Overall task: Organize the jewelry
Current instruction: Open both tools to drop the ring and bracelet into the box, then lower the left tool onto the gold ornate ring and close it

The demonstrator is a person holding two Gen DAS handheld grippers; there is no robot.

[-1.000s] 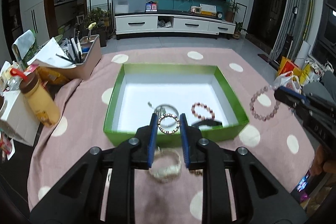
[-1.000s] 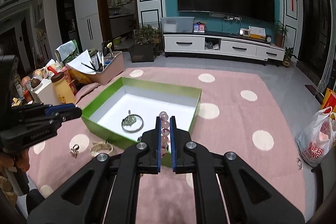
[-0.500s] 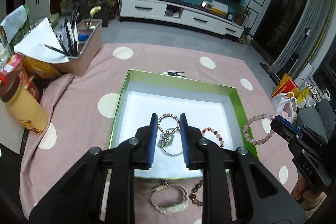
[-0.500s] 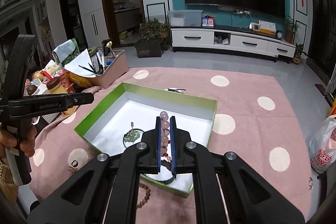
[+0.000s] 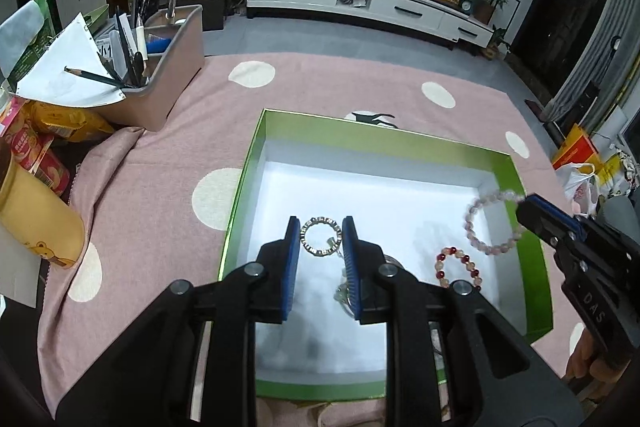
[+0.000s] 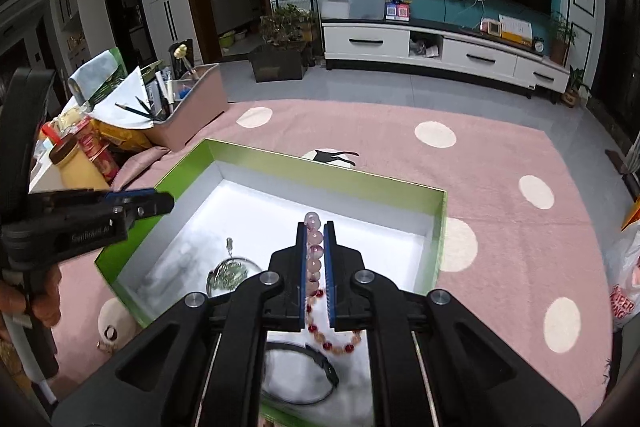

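box [image 5: 372,143] already has a red bead bracelet [image 5: 458,266], a pendant ring and a dark band lying in it. left gripper [image 5: 321,241] is clamped on a small metal ring [image 5: 321,237], right gripper [image 6: 312,251] is pinched on a pale pink bead bracelet [image 6: 313,235], both hanging over the box. just drops left i'd say, plus a couple bits on the cloth outside.

You see a green box [image 5: 420,143] with a white floor, a pink cloth [image 5: 320,83] dotted cream, a pale pink bead bracelet [image 5: 494,223], and a red-and-peach bead bracelet [image 5: 458,267].
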